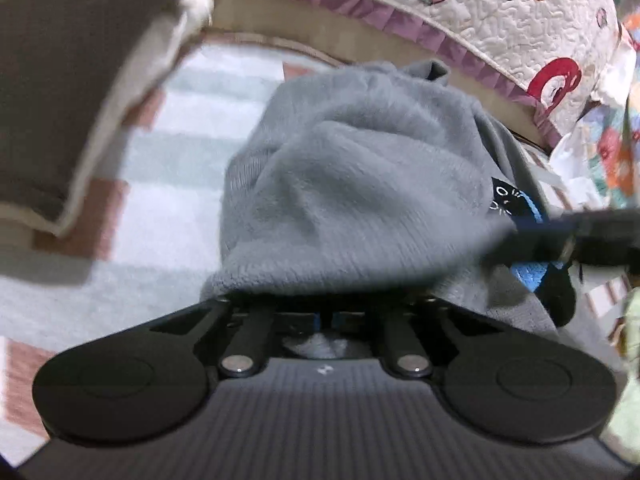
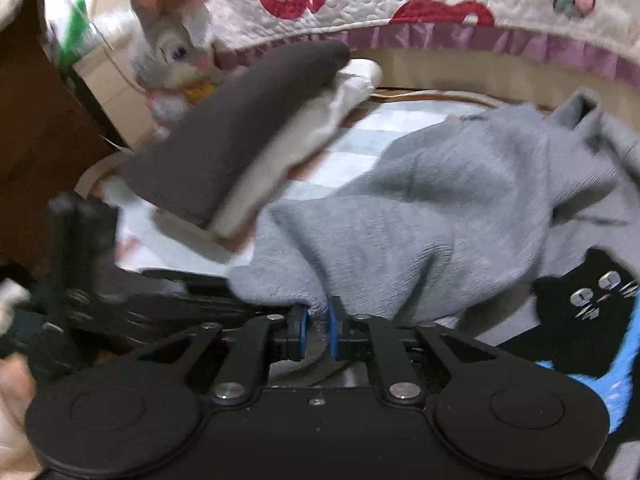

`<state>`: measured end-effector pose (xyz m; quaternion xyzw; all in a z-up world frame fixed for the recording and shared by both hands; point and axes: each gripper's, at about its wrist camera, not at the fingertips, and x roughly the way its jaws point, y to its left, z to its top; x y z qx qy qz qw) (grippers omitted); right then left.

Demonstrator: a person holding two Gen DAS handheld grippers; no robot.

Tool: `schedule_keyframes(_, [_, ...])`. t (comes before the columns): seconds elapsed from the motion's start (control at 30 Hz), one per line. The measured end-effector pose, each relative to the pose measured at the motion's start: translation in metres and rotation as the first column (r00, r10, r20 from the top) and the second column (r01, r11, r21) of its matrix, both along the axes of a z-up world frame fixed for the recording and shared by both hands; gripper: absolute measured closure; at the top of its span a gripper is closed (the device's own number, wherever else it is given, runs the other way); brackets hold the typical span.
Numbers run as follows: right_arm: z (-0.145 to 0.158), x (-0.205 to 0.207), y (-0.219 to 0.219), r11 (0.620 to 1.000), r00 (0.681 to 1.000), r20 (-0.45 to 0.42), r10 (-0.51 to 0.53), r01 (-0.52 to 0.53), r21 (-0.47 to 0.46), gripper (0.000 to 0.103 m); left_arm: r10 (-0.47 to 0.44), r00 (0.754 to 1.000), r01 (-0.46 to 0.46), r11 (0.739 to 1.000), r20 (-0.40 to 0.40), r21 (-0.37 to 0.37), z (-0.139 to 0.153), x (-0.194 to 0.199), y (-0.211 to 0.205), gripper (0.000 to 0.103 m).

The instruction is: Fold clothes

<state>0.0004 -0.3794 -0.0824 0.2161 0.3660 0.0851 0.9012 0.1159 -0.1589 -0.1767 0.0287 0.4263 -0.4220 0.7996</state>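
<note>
**A:** Grey fleece fills the left wrist view. The grey sweatshirt [image 1: 360, 184] rises in a bunched mound straight ahead of the left gripper [image 1: 326, 318], its long axis running away from the camera toward the quilted bedspread [image 1: 500, 12].

**B:** And the jaws?

**A:** Drawn close together, with the hem of the fabric draped over them and a tuft showing behind, so they are clenched on the sweatshirt. The gripper points forward, roughly level. The cloth lies over a pale striped mat [image 1: 168, 208]. A black cat patch [image 1: 506, 196] sits on its right side, and the other gripper comes in blurred from the right edge.

**B:** The right wrist view?

**A:** Here the same garment [image 2: 440, 208] stretches from lower left up to the far right, where a folded edge stands up. The right gripper [image 2: 318, 330] points forward, its blue pads [image 2: 333, 332] nearly together with a grey fold pinched between them.

**B:** Anything beside it?

**A:** A dark brown and cream folded garment [image 2: 240, 136] lies tilted to the left, a plush rabbit [image 2: 172, 40] behind it. The left gripper [image 2: 120, 304] shows blurred at lower left.
</note>
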Motion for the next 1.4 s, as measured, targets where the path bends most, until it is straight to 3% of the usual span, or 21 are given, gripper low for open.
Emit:
schedule_keyframes(0.03, [0.001, -0.002, -0.007, 0.999, 1.0, 0.01, -0.012, 0.012, 0.044, 0.085, 0.008, 1.0, -0.008, 1.0, 0.03, 0.008, 0.006, -0.005, 0.002, 0.101])
schedule_keyframes(0.07, [0.002, -0.003, -0.014, 0.996, 1.0, 0.019, -0.024, 0.023, 0.088, 0.068, 0.016, 0.998, -0.017, 1.0, 0.06, 0.015, 0.012, -0.01, 0.004, 0.101])
schedule_keyframes(0.1, [0.004, -0.005, -0.021, 0.991, 0.999, 0.025, -0.042, 0.038, 0.128, 0.041, 0.024, 0.996, -0.026, 0.999, 0.09, 0.022, 0.018, -0.015, 0.006, 0.101])
schedule_keyframes(0.17, [0.005, 0.002, -0.04, 0.977, 0.984, 0.0, -0.176, 0.175, 0.12, 0.023, 0.042, 0.99, -0.047, 0.998, 0.136, 0.034, 0.03, -0.026, 0.016, 0.102])
schedule_keyframes(0.37, [-0.002, 0.016, -0.064, 0.962, 0.963, 0.016, -0.268, 0.267, 0.052, 0.022, 0.075, 0.978, -0.092, 0.992, 0.195, 0.083, 0.042, -0.043, 0.042, 0.103])
schedule_keyframes(0.4, [-0.003, 0.018, -0.068, 0.959, 0.959, 0.019, -0.283, 0.282, 0.041, 0.027, 0.079, 0.976, -0.101, 0.99, 0.204, 0.1, 0.041, -0.043, 0.043, 0.103])
schedule_keyframes(0.43, [-0.005, 0.021, -0.072, 0.954, 0.954, 0.023, -0.298, 0.297, 0.03, 0.044, 0.084, 0.973, -0.111, 0.987, 0.213, 0.117, 0.04, -0.043, 0.045, 0.103])
schedule_keyframes(0.47, [-0.006, 0.023, -0.077, 0.95, 0.95, 0.027, -0.313, 0.312, 0.019, 0.098, 0.103, 0.971, -0.133, 0.983, 0.217, 0.13, 0.04, -0.039, 0.05, 0.103])
schedule_keyframes(0.5, [-0.007, 0.026, -0.081, 0.945, 0.944, 0.03, -0.327, 0.327, 0.008, 0.098, 0.123, 0.968, -0.157, 0.977, 0.22, 0.142, 0.04, -0.034, 0.056, 0.103])
schedule_keyframes(0.63, [-0.012, 0.035, -0.097, 0.922, 0.922, 0.047, -0.384, 0.386, -0.036, 0.099, 0.255, 0.939, -0.302, 0.933, 0.231, 0.194, 0.04, -0.012, 0.087, 0.103])
schedule_keyframes(0.73, [-0.016, 0.042, -0.109, 0.901, 0.903, 0.059, -0.425, 0.428, -0.073, 0.099, 0.323, 0.936, -0.339, 0.935, 0.142, 0.103, 0.047, 0.001, 0.104, 0.103])
schedule_keyframes(0.8, [-0.029, 0.047, -0.116, 0.881, 0.903, -0.012, -0.43, 0.417, -0.222, 0.099, 0.329, 0.937, -0.335, 0.941, 0.116, 0.042, 0.053, 0.004, 0.107, 0.103])
schedule_keyframes(0.87, [-0.041, 0.048, -0.115, 0.858, 0.905, -0.06, -0.422, 0.376, -0.35, 0.091, 0.272, 0.959, -0.269, 0.962, 0.081, -0.048, 0.06, 0.002, 0.097, 0.097])
schedule_keyframes(0.9, [-0.046, 0.048, -0.112, 0.846, 0.909, -0.075, -0.409, 0.347, -0.405, 0.075, 0.23, 0.971, -0.224, 0.971, 0.059, -0.087, 0.061, 0.003, 0.089, 0.093])
schedule_keyframes(0.97, [-0.049, 0.042, -0.106, 0.818, 0.917, -0.077, -0.392, 0.31, -0.485, 0.063, 0.139, 0.99, -0.135, 0.977, 0.018, -0.166, 0.061, 0.005, 0.074, 0.072])
schedule_keyframes(1.03, [-0.041, 0.034, -0.105, 0.801, 0.911, -0.067, -0.407, 0.321, -0.505, 0.057, 0.067, 0.996, -0.056, 0.981, 0.057, -0.184, 0.062, 0.007, 0.055, 0.06])
schedule_keyframes(1.1, [-0.024, 0.019, -0.102, 0.789, 0.896, -0.044, -0.441, 0.364, -0.494, 0.054, 0.012, 0.986, 0.01, 0.992, 0.166, -0.13, 0.061, 0.006, 0.034, 0.058])
schedule_keyframes(1.13, [-0.012, 0.011, -0.1, 0.796, 0.895, -0.023, -0.446, 0.384, -0.468, 0.054, -0.011, 0.976, 0.033, 0.995, 0.218, -0.098, 0.058, 0.008, 0.023, 0.057])
schedule_keyframes(1.23, [0.024, -0.013, -0.08, 0.848, 0.918, 0.051, -0.392, 0.382, -0.367, 0.051, -0.062, 0.97, 0.09, 0.99, 0.235, -0.112, 0.054, 0.015, 0.006, 0.057])
schedule_keyframes(1.33, [0.052, -0.024, -0.04, 0.933, 0.977, 0.087, -0.195, 0.212, -0.289, 0.039, -0.103, 0.976, 0.131, 0.982, 0.192, -0.137, 0.058, 0.026, -0.006, 0.059])
schedule_keyframes(1.4, [0.061, -0.026, -0.006, 0.96, 0.995, 0.088, -0.041, 0.064, -0.271, 0.035, -0.131, 0.978, 0.157, 0.976, 0.164, -0.153, 0.061, 0.033, -0.015, 0.061])
